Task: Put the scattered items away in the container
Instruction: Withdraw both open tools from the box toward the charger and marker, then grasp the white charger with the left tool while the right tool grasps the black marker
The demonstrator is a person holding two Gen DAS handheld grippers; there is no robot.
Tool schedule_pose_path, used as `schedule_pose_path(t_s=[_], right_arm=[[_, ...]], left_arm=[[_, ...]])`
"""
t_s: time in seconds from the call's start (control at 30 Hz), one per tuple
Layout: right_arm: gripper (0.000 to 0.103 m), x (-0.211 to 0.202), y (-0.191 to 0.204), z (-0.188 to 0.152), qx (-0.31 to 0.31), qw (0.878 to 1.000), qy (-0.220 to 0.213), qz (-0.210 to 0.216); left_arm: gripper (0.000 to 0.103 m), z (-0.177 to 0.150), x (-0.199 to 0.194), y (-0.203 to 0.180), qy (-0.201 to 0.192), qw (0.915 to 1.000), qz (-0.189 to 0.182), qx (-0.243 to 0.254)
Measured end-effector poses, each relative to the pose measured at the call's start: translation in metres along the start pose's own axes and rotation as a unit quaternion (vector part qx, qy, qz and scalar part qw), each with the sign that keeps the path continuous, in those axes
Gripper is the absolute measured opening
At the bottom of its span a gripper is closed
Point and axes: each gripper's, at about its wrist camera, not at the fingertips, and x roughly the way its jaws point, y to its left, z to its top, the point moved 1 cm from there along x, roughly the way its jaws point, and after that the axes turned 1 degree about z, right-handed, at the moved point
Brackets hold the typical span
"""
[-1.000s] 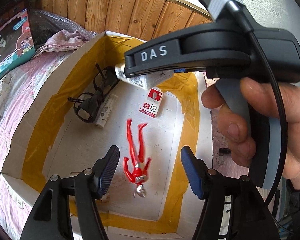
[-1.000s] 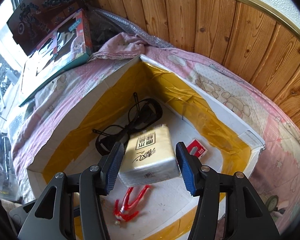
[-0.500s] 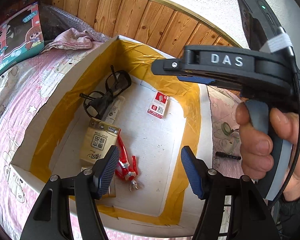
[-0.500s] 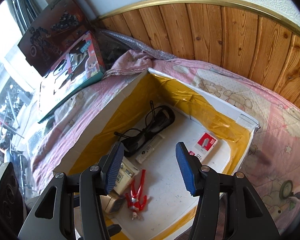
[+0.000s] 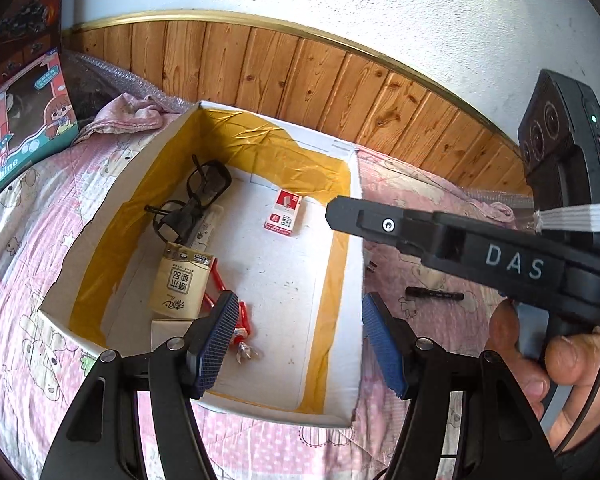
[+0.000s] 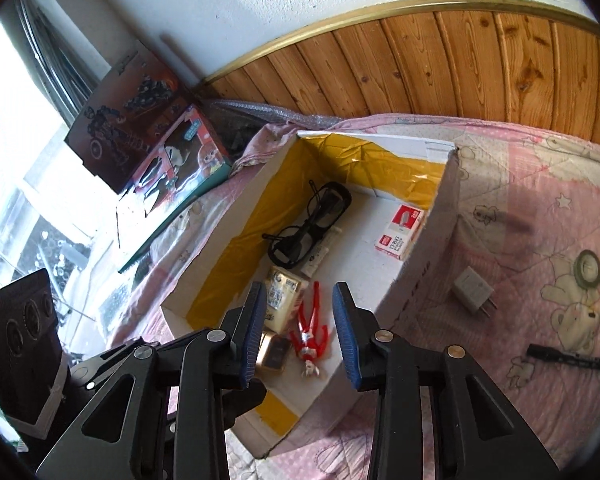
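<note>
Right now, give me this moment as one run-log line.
left: open, empty | right: open, empty | box: glasses, tissue pack, figure | outside: charger, pen

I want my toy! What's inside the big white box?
The white cardboard box holds black glasses, a tan tissue pack, a red toy figure and a red-and-white small carton. The pack hides part of the figure.

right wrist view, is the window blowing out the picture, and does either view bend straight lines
Right wrist view: the window at the left edge is overexposed to near white, while the box interior stays readable. Left wrist view: evenly lit, no blown areas. Both views: fisheye bends the gold trim into an arc, with dark corners.
</note>
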Motion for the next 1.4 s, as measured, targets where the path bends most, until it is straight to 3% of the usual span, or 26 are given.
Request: schedule_pose_path(t_s=[0.43,0.73,1.1,1.17,1.3,1.4], right_arm=[[0.037,-0.096,-0.068,-0.075,0.103,0.993,-0.055,-0.025],[0.039,-0.126,-0.112,-0.111,0.128,0.987,-0.071,-0.074],[0.039,-0.123,-0.166,-0.117,0.122,0.985,-0.046,-0.115],[0.039,-0.118,-0.173,-0.112,0.105,0.986,-0.038,-0.124],[0.042,-0.107,-0.184,-0.101,0.058,0.989,-0.021,-0.137],[0.046,-0.094,-0.192,-0.091,0.003,0.989,-0.003,-0.149]], left_arm=[[0.065,-0.036,-0.015,-0.081,0.003,0.9971,-0.044,0.063],[0.065,-0.043,0.018,-0.120,0.033,0.9959,-0.058,0.061],[0.070,-0.001,0.137,-0.132,0.085,0.9958,0.002,-0.035],[0.070,0.006,0.161,-0.127,0.091,0.9932,0.045,-0.057],[0.070,0.017,0.206,-0.113,0.101,0.9855,0.090,-0.103],[0.070,0.022,0.232,-0.108,0.111,0.9812,0.104,-0.119]])
